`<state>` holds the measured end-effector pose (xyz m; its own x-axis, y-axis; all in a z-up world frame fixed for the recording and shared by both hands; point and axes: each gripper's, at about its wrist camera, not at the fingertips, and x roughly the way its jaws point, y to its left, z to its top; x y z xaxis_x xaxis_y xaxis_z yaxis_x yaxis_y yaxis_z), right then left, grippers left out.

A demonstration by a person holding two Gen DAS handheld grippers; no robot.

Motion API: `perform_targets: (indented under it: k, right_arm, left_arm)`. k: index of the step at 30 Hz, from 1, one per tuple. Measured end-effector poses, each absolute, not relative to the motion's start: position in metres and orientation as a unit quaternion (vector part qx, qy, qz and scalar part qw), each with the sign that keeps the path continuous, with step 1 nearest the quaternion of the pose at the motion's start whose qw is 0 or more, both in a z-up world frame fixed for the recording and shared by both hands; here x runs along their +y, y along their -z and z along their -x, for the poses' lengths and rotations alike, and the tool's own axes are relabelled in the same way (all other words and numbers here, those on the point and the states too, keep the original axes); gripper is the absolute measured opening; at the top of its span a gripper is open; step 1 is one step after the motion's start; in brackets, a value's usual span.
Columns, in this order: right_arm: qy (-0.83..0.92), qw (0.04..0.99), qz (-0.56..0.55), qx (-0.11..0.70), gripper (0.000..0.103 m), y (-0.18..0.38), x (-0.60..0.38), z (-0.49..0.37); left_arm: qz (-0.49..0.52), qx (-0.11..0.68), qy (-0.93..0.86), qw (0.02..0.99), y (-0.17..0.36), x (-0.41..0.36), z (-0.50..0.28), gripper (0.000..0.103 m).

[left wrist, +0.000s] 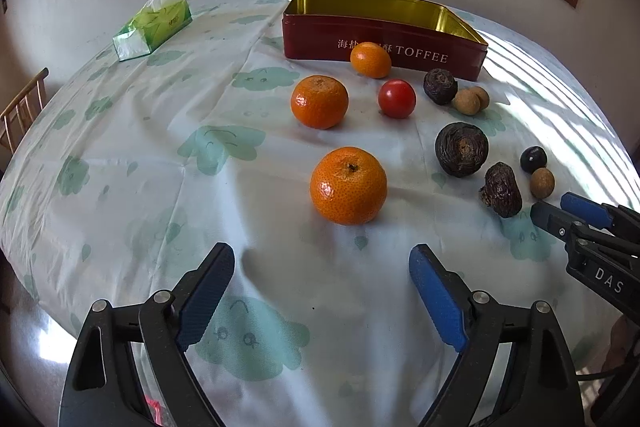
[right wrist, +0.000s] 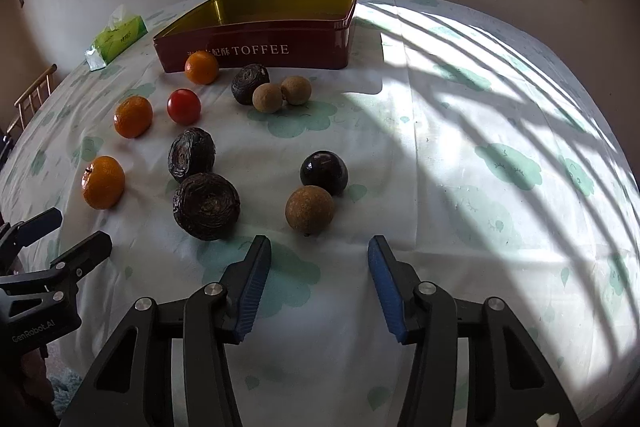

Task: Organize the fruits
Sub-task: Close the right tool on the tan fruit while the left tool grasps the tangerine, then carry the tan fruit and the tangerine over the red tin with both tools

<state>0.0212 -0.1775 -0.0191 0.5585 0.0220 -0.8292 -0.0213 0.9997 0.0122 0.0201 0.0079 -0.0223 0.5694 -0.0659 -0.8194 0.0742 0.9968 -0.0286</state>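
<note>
Both claws stand open and empty above the tabletop (left wrist: 120, 147); left claw (left wrist: 322, 267) faces the nearest tangerine (left wrist: 348, 185), right claw (right wrist: 320, 259) the brown longan (right wrist: 309, 209); toffee tin (right wrist: 256, 43) lies beyond. Advice: centre each fruit between pads; close gently.

Both grippers are the same chunky black plastic build with blue ribbed pads on the fingers and shiny silver pivot screws. The left gripper (left wrist: 322, 283) has "GenRobot.AI" in pale letters on its body, lower left of the right view. The right gripper (right wrist: 320, 279) shows "DAS" at the left view's right edge.
</note>
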Motion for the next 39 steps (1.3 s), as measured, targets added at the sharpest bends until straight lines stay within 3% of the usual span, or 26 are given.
perform_targets:
  k: [7, 9, 16, 27, 35, 39]
  right_arm:
    - [-0.019, 0.884, 0.012, 0.467, 0.035, 0.019, -0.174, -0.033]
    - [-0.022, 0.885, 0.016, 0.464, 0.025, 0.019, -0.172, -0.035]
    - [-0.022, 0.887, 0.012, 0.462, 0.024, 0.019, -0.173, -0.034]
    - [-0.018, 0.884, 0.002, 0.467, 0.024, 0.019, -0.178, -0.036]
    - [-0.012, 0.882, 0.002, 0.471, 0.024, 0.019, -0.178, -0.038]
    - [-0.008, 0.881, 0.007, 0.473, 0.024, 0.019, -0.176, -0.039]
  left_arm:
    - [0.007, 0.465, 0.04, 0.884, 0.022, 0.011, -0.03, 0.087]
    - [0.008, 0.464, 0.04, 0.885, 0.022, 0.012, -0.033, 0.087]
    - [0.007, 0.464, 0.041, 0.885, 0.021, 0.01, -0.043, 0.087]
    - [-0.007, 0.466, 0.044, 0.884, 0.024, 0.005, -0.058, 0.068]
    - [-0.021, 0.461, 0.071, 0.884, 0.021, -0.003, -0.058, 0.043]
    - [-0.023, 0.459, 0.076, 0.885, 0.021, -0.002, -0.057, 0.042]
